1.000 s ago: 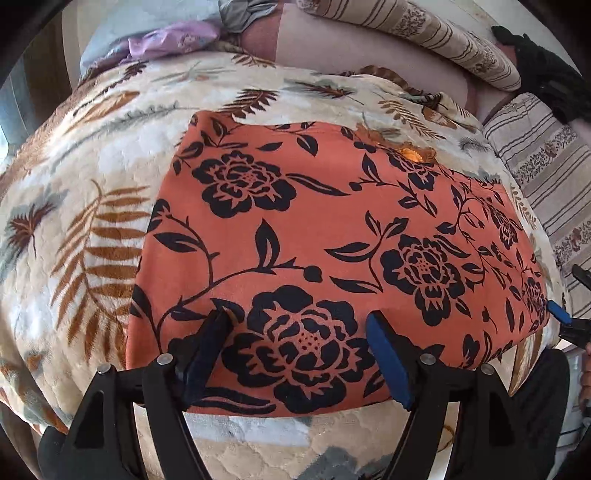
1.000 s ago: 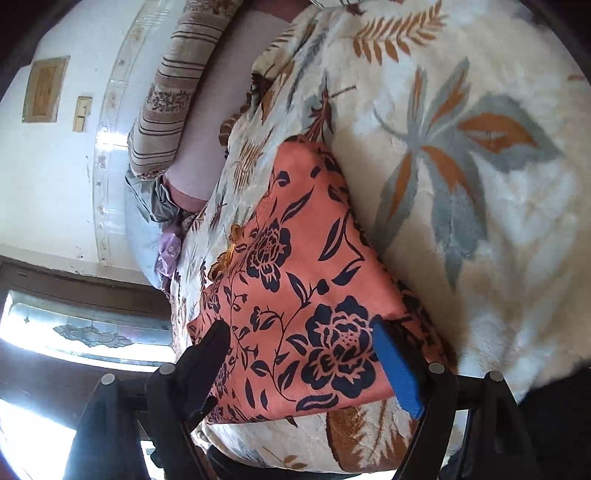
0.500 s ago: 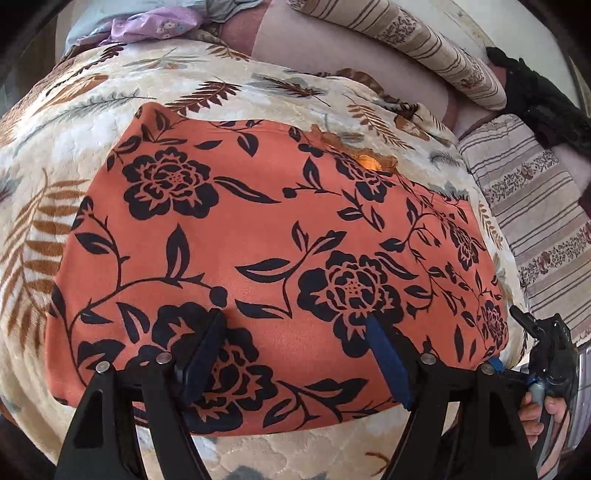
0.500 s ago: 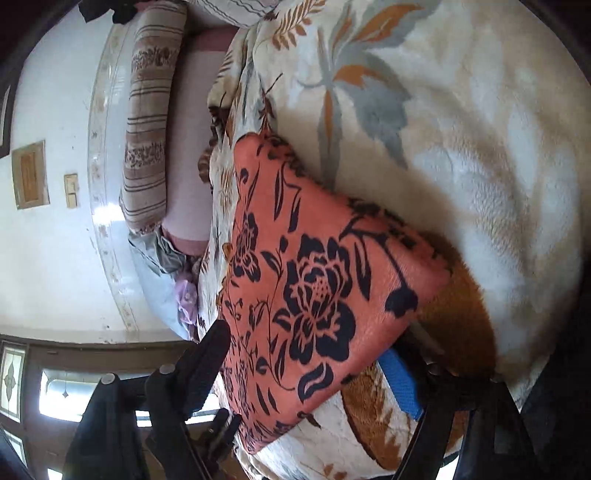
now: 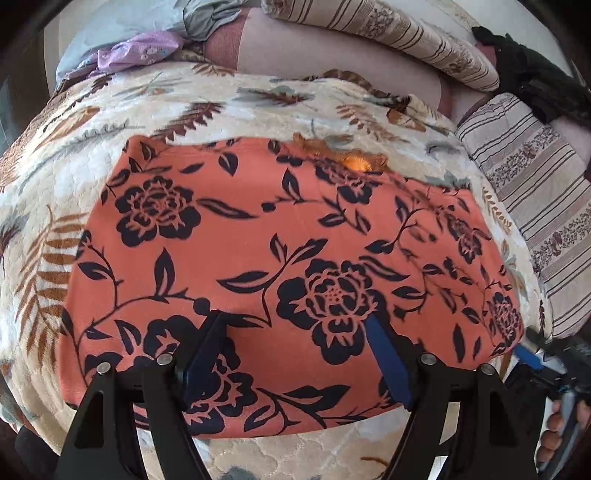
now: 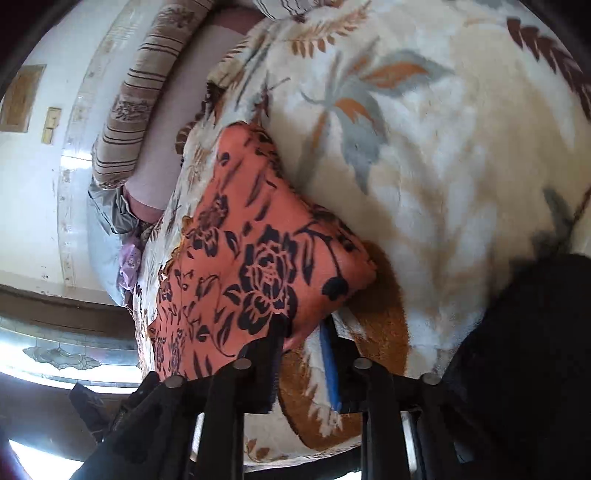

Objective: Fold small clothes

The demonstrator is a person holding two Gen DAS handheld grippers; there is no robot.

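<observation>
An orange garment with black flowers [image 5: 280, 236] lies flat on a cream blanket with a leaf pattern [image 5: 66, 177]. My left gripper [image 5: 295, 319] hovers open over the garment's near edge, with nothing between its fingers. In the left wrist view, the right gripper [image 5: 546, 363] sits at the garment's near right corner with a hand [image 5: 557, 428] behind it. In the right wrist view, my right gripper [image 6: 301, 326] has its jaws closing around a corner edge of the garment [image 6: 258, 266]. The cloth lies between the fingers, and a gap still shows beside the blue pad [image 6: 328, 365].
Striped pillows [image 5: 532, 192] and a long striped bolster [image 5: 388, 33] lie at the far right and back of the bed. A lilac and grey heap of cloth [image 5: 140, 51] lies at the far left. A black item [image 5: 535, 81] rests at the far right.
My right gripper swung in to the garment's corner and its jaws narrowed around the edge. My left gripper slid to the right along the near edge and stayed open.
</observation>
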